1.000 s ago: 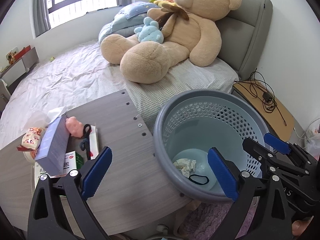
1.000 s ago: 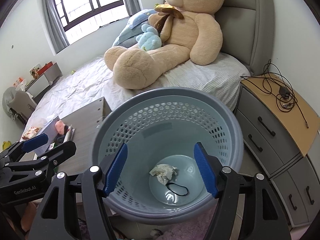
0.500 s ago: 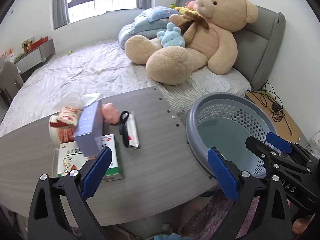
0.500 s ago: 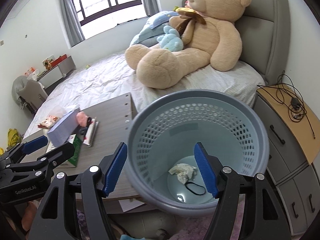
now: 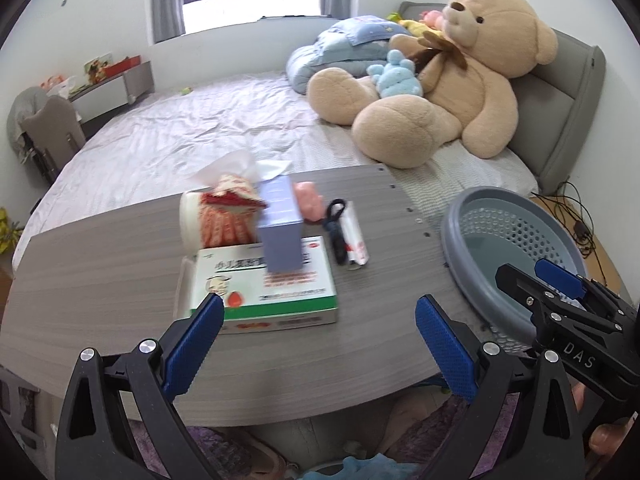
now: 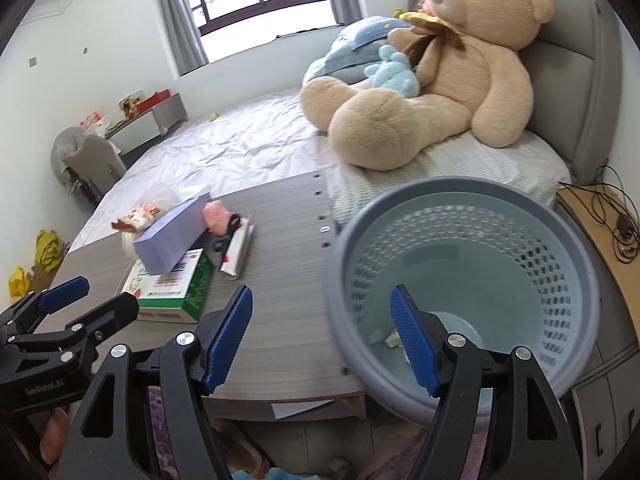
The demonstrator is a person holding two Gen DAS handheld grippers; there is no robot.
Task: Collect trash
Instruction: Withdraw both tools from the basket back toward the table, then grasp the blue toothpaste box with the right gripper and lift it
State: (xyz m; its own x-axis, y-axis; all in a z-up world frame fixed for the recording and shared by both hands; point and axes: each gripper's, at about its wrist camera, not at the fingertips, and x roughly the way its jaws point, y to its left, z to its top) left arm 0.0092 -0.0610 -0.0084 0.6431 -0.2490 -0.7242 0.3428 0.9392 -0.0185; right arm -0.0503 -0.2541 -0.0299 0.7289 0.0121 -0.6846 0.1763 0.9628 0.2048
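Observation:
A grey-blue perforated trash basket (image 6: 460, 240) stands at the right end of the grey wooden table (image 5: 100, 280); it also shows in the left wrist view (image 5: 508, 232). A crumpled paper (image 6: 394, 340) lies at its bottom. On the table are a green-and-white medicine box (image 5: 264, 288), a lilac tissue box (image 5: 280, 224), a red-and-white snack packet (image 5: 224, 216), a pink toy (image 5: 306, 200), black scissors (image 5: 336, 224) and a white packet (image 5: 356, 236). My left gripper (image 5: 316, 344) is open and empty in front of the medicine box. My right gripper (image 6: 320, 340) is open and empty at the basket's near rim.
A bed (image 5: 180, 140) with a large teddy bear (image 5: 440, 80), a blue plush (image 5: 396, 76) and a pillow lies behind the table. A wooden nightstand (image 6: 600, 232) with cables stands right of the basket. A purple rug (image 5: 224, 448) lies under the table.
Both grippers have swung left, away from above the basket and toward the table's clutter. Both stay open and empty. The objects on the table have not moved.

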